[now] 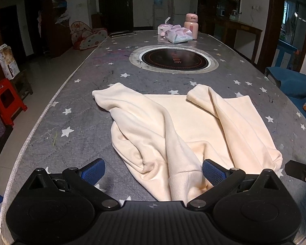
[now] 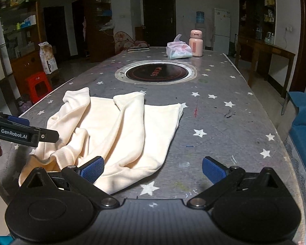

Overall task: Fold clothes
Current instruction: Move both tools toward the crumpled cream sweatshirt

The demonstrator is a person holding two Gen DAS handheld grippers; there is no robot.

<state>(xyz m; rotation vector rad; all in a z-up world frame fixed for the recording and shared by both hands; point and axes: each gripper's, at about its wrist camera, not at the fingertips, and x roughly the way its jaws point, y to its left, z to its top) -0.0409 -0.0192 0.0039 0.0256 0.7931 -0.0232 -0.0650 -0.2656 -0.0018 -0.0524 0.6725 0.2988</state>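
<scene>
A cream long-sleeved garment (image 1: 202, 126) lies spread on the grey star-patterned table (image 1: 87, 110), both sleeves folded across its body toward the far side. My left gripper (image 1: 154, 171) is open, its blue pads wide apart over the garment's near edge; nothing is held. In the right wrist view the same garment (image 2: 120, 134) lies left of centre. My right gripper (image 2: 153, 170) is open too, its left pad over the garment's near corner and its right pad above bare table. The left gripper's body (image 2: 22, 133) shows at the left edge of that view.
A round black induction hob (image 1: 174, 60) is set into the table's middle. At the far end stand tissue packs (image 1: 178, 34) and a pink flask (image 1: 190, 26). A red stool (image 1: 5, 100) stands on the floor at left, blue seating (image 2: 305, 122) at right.
</scene>
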